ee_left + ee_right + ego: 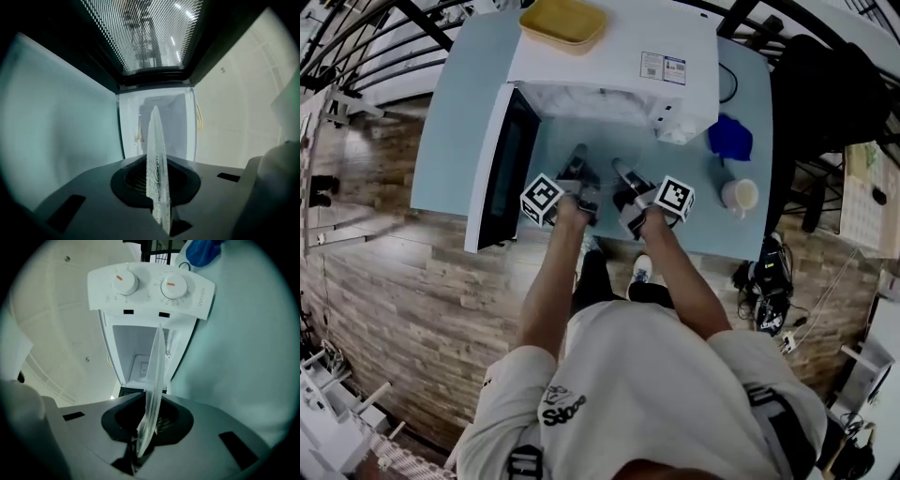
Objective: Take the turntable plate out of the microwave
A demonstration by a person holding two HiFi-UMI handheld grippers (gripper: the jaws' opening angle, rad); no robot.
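Observation:
The white microwave [619,66] stands on a pale blue table [455,141] with its door [502,169] swung open to the left. The clear glass turntable plate [157,173] is outside the cavity, held edge-on in front of the opening. My left gripper [161,213] is shut on one rim of it. On the opposite rim of the plate [153,380] my right gripper [140,451] is shut as well. In the head view the left gripper [578,161] and right gripper [622,171] sit side by side just before the opening; the plate between them barely shows.
A yellow tray [563,21] lies on top of the microwave. A blue cloth [730,137] and a white cup [739,195] sit on the table to the right. The microwave's knob panel [150,287] faces the right gripper. Wooden floor surrounds the table.

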